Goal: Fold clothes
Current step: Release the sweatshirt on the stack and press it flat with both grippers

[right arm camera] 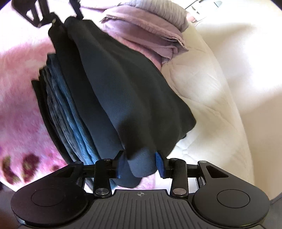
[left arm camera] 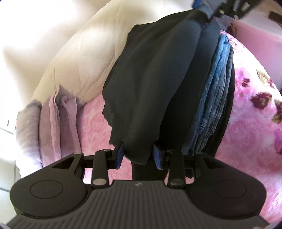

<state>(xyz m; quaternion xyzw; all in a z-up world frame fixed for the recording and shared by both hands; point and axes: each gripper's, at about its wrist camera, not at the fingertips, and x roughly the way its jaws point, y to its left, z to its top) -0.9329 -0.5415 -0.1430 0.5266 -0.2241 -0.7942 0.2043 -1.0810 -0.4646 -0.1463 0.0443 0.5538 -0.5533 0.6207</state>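
A black garment (left arm camera: 149, 79) hangs stretched between my two grippers above a bed. My left gripper (left arm camera: 139, 155) is shut on one end of it, the cloth bunched between the blue pads. My right gripper (right arm camera: 140, 164) is shut on the other end of the same black garment (right arm camera: 123, 88). Each gripper shows at the top of the other's view: the right gripper (left arm camera: 208, 10) in the left wrist view, the left gripper (right arm camera: 58, 21) in the right wrist view. Below the garment lies a stack of folded clothes with blue denim (left arm camera: 215, 91) on it; the denim also shows in the right wrist view (right arm camera: 70, 109).
A pink floral blanket (left arm camera: 250, 123) covers the bed. A cream quilt (left arm camera: 74, 58) lies beside it. Folded lilac cloth (left arm camera: 52, 126) sits at the blanket's edge, also in the right wrist view (right arm camera: 144, 30). White floor tiles (left arm camera: 5, 141) show at far left.
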